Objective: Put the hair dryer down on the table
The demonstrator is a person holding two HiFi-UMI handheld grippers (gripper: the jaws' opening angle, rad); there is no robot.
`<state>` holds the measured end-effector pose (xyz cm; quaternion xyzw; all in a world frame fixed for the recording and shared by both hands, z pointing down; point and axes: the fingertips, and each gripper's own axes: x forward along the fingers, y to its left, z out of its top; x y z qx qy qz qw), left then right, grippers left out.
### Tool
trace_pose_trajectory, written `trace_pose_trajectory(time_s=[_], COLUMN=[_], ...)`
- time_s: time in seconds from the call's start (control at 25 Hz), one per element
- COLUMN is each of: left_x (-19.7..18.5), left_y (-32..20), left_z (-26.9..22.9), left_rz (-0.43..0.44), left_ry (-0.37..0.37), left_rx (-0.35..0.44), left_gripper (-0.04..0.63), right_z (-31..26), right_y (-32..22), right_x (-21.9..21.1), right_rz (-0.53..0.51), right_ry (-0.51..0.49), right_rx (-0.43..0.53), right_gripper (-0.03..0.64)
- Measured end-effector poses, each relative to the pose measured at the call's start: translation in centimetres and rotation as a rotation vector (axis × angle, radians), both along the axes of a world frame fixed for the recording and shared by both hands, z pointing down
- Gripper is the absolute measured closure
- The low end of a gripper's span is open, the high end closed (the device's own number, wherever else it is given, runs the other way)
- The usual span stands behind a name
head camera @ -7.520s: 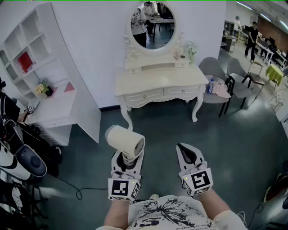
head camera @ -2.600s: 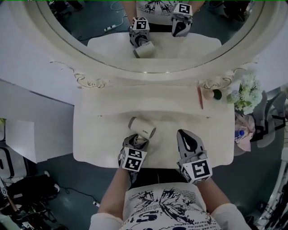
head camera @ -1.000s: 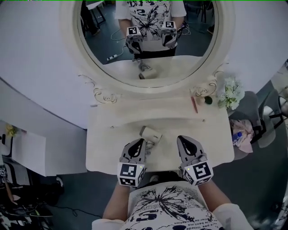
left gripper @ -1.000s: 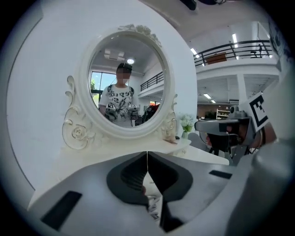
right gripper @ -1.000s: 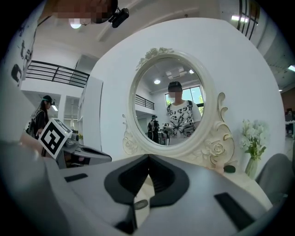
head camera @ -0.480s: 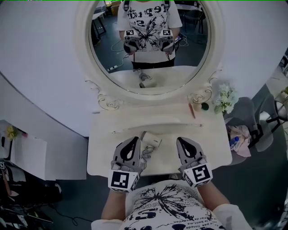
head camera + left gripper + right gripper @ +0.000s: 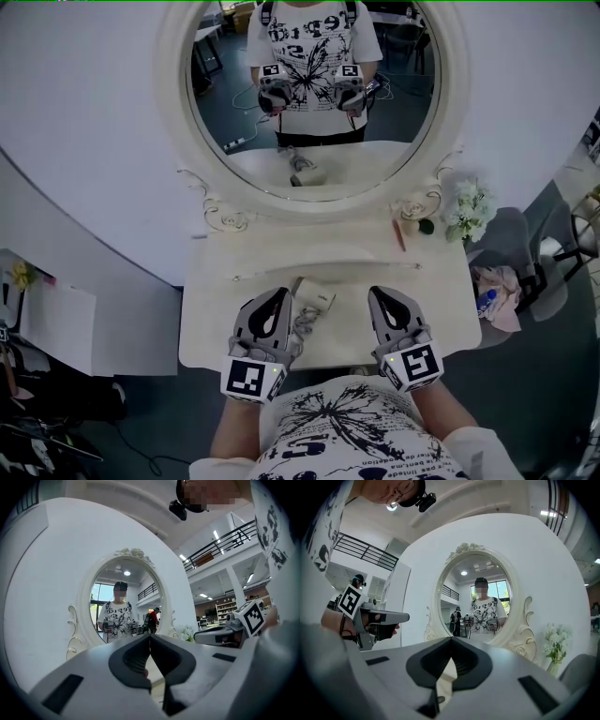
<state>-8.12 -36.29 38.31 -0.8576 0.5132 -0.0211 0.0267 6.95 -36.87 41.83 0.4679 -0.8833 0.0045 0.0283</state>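
The cream hair dryer (image 7: 317, 297) lies on its side on the white dressing table (image 7: 216, 323), with its grey handle and cord (image 7: 302, 323) pointing toward me. My left gripper (image 7: 279, 294) hovers just left of the dryer, over the table's front part, apart from it. Its jaws are shut with nothing between them (image 7: 150, 637). My right gripper (image 7: 379, 292) hangs to the right of the dryer, also shut and empty (image 7: 451, 640). Each gripper shows sideways in the other's view, the right one (image 7: 225, 632) and the left one (image 7: 370, 620).
A large oval mirror (image 7: 314, 94) stands behind the table and reflects me and both grippers. White flowers (image 7: 466, 208), a pen (image 7: 399, 234) and small round items (image 7: 412, 226) sit at the back right. A chair with clothes (image 7: 497, 281) is at the right.
The dryer, earlier carried in my left gripper, now lies on the table. Over the last second the left gripper has drawn back a little toward me; the right has stayed put.
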Motion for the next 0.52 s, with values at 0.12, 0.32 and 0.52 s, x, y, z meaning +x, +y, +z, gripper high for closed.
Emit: trace_pose_trajectory(time_s=[0.12, 0.32, 0.52], left_x=[0.30, 0.79, 1.03], left_y=[-0.14, -0.32, -0.61], left_z=[0.00, 0.11, 0.10], left_rz=[0.004, 0.013, 0.014], left_ry=[0.004, 0.020, 0.043], left_rx=[-0.006, -0.018, -0.024], left_gripper=[0.574, 0.574, 0.574], right_z=[-0.07, 0.06, 0.26], right_y=[-0.09, -0.13, -0.38], right_x=[0.15, 0.56, 0.97], right_rz=[-0.003, -0.002, 0.003], right_ry=[-0.002, -0.002, -0.008], right_rx=[0.000, -0.001, -0.008], right_gripper=[0.600, 0.600, 0.600])
